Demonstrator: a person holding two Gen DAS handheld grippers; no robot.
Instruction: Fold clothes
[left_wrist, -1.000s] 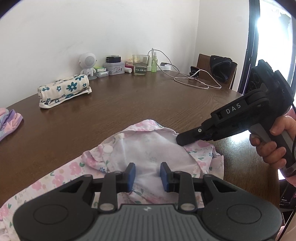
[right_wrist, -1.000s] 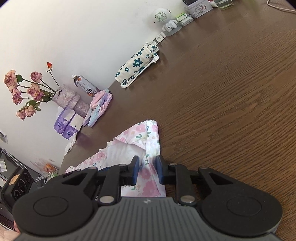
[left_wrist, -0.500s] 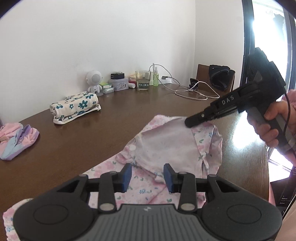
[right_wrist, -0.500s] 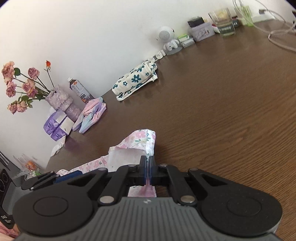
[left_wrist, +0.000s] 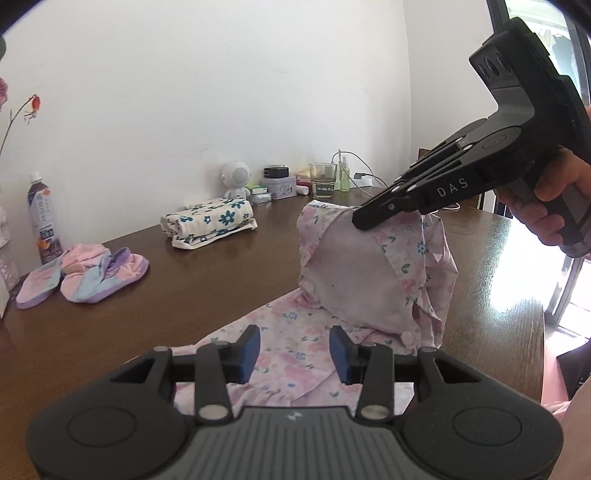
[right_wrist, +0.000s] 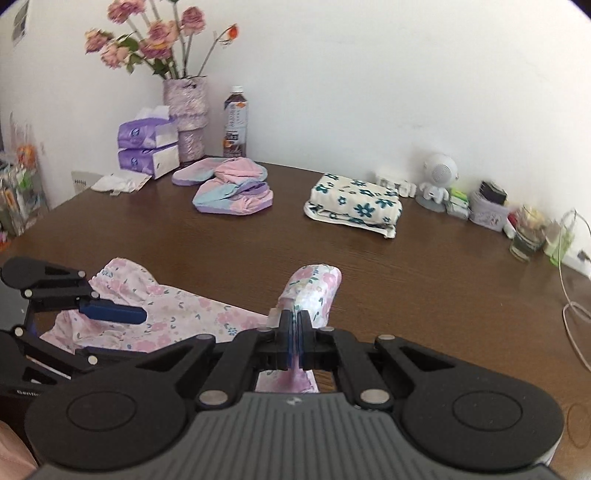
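We saw the right gripper (right_wrist: 294, 332) clamped tight on an edge of the pink floral garment (left_wrist: 369, 266), holding that part raised above the desk (left_wrist: 184, 295) near its right edge; the rest lay flat toward the near edge. The left gripper (left_wrist: 293, 349) hovered over the flat part, jaws parted and opening, gripping nothing. 2 folded pieces sat along the far edge.

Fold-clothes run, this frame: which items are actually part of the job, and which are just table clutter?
In the job:
- pink floral cotton garment, one edge lifted
- right tool, shut on that edge
- left tool, jaws opening, over the garment, nothing pinched
- folded white cloth with teal flowers
- pink-and-purple bundle of clothes

Lying about:
- vase of dried roses
- drink bottle
- purple tissue packs
- white robot figurine
- glass
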